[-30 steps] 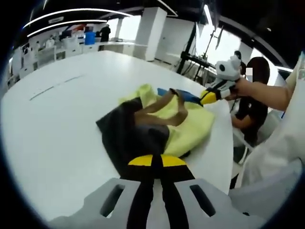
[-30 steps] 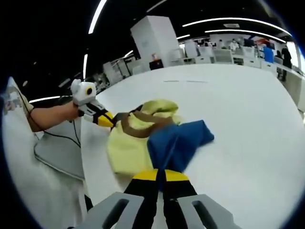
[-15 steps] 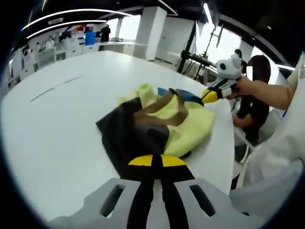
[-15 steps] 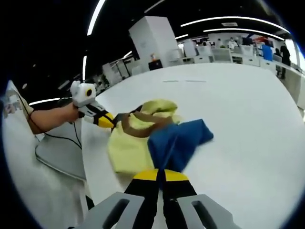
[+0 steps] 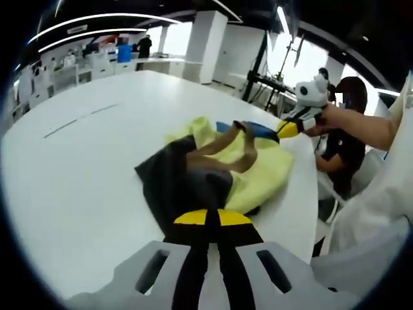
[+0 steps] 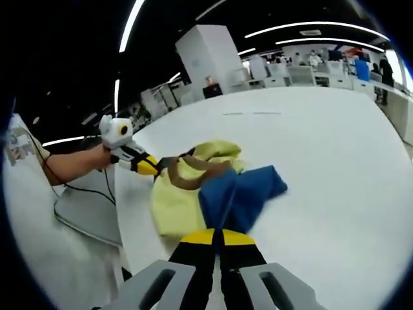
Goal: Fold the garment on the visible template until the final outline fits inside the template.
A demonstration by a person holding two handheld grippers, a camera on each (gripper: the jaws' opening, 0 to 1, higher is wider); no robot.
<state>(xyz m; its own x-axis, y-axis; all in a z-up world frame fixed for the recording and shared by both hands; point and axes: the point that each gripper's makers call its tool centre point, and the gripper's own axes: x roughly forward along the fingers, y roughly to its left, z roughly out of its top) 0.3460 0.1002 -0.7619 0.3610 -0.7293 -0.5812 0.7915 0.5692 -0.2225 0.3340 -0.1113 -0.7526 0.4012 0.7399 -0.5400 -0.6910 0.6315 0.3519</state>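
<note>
A garment lies bunched near the edge of a white table. It has a yellow body, a dark panel, a blue part and a brown collar band. My left gripper is shut on the dark panel at the bottom of the left gripper view. It also comes into the right gripper view from the left, held by a hand. My right gripper is shut on the blue part. In the left gripper view the right gripper pinches the blue edge.
Faint line marks run across the table top well beyond the garment. The table edge lies close to the cloth. A seated person is just past that edge. Desks and pillars stand far behind.
Both holds are unchanged. The garment has bunched slightly, and the left gripper seen in the right gripper view has come a little closer to the yellow body.
</note>
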